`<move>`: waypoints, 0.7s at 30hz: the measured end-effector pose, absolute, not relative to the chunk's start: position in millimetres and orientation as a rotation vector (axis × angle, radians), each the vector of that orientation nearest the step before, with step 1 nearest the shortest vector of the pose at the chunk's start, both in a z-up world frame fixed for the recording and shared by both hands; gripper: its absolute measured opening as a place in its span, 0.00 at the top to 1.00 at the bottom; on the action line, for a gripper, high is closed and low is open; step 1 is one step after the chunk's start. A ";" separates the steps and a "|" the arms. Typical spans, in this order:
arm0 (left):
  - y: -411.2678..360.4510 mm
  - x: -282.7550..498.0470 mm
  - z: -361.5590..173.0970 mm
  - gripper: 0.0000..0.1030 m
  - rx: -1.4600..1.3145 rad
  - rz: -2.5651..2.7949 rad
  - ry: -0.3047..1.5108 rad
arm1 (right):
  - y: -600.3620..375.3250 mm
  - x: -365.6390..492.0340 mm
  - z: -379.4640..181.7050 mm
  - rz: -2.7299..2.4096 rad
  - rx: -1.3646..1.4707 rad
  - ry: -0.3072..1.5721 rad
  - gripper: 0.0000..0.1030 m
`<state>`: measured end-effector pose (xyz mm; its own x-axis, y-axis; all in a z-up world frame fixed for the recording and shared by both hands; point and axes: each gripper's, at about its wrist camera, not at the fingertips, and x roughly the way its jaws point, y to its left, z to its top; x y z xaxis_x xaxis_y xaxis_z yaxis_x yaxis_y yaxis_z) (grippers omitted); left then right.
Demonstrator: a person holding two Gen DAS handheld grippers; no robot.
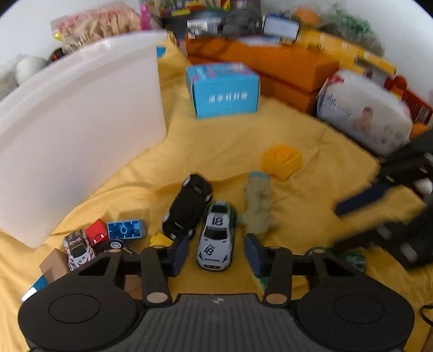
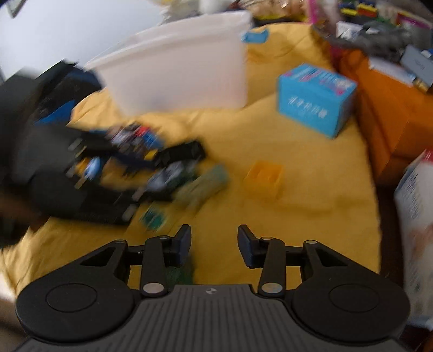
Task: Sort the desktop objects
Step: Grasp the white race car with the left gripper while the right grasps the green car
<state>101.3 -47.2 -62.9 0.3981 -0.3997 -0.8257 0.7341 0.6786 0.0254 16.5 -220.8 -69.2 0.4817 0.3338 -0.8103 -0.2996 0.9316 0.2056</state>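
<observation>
1. My left gripper [image 1: 216,250] stands half-open astride the white toy car [image 1: 216,237] on the yellow cloth [image 1: 230,146], pads not touching
2. My right gripper [image 2: 213,243] hangs half-open, empty, above bare cloth

A rumpled yellow cloth [image 1: 243,140] covers the surface, with a plain white wall [image 1: 400,24] behind it; soft, even light falls across the scene, and the right wrist view is blurred
</observation>
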 end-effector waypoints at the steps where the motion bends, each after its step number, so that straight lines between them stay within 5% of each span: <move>1: -47.7 103.9 -66.6 0.56 0.420 -0.756 0.919 | -218.3 11.4 -70.9 0.401 0.030 1.000 0.58; 3: -46.4 108.5 -67.1 0.56 0.382 -0.765 0.918 | -210.3 1.6 -75.5 0.418 0.000 0.999 0.58; 5: -46.4 111.6 -66.3 0.66 0.362 -0.750 0.919 | -203.4 -3.5 -76.0 0.424 -0.021 0.977 0.57; 15: -20.7 76.0 -34.2 0.67 0.291 -0.651 0.844 | -182.9 -18.9 -76.4 0.442 -0.155 0.938 0.53; 21: 13.2 32.3 -29.9 0.67 0.254 -0.529 0.857 | -184.6 -14.2 -86.3 0.407 -0.190 0.948 0.67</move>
<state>32.3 13.2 -29.9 0.5369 -0.3397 -0.7722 0.5386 0.8425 0.0039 -14.2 -184.6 -86.3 0.5146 0.2546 -0.8188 -0.4188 0.9079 0.0190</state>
